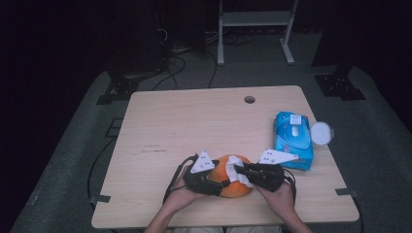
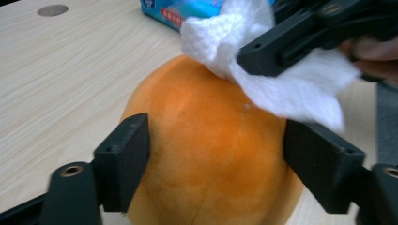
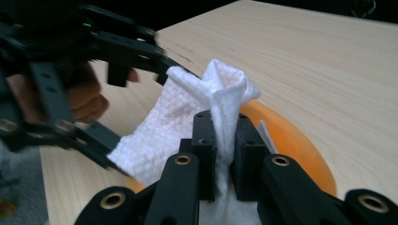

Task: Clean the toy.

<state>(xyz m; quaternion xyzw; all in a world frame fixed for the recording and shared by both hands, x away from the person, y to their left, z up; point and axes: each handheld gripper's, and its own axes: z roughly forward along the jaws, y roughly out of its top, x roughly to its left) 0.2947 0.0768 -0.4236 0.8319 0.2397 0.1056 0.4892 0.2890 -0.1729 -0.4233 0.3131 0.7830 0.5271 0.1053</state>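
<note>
So this is mid-wipe: the right gripper (image 3: 220, 140) is clamped tight on a bunched-up white wipe (image 3: 187, 117) and is pressing it onto the top of the orange ball (image 2: 206, 150), which looks like a soft plush thing. The left gripper (image 2: 216, 154) is the steadying one. Its jaws sit on either side of the ball, fairly wide, and they seem to sit right against its sides. From the left gripper view I honestly can't tell if the pads are really squeezing or just resting against the fuzz.

The ball sits on the desk (image 1: 194, 121) between the two grippers, at the near edge, with the wipe draped over the side closest to the right gripper.

My guess at the next move: drag the wipe across the rest of the ball's surface, which means the left gripper needs to hold firm or the ball will just roll away. Might also need to turn the ball to reach the underside.

Count:
- 1 orange ball
- 1 wipe in use
- 1 blue wipes pack (image 1: 293, 140), just beyond the right gripper
- 1 round white lid (image 1: 321, 132) next to the pack
- 2 grippers
</note>
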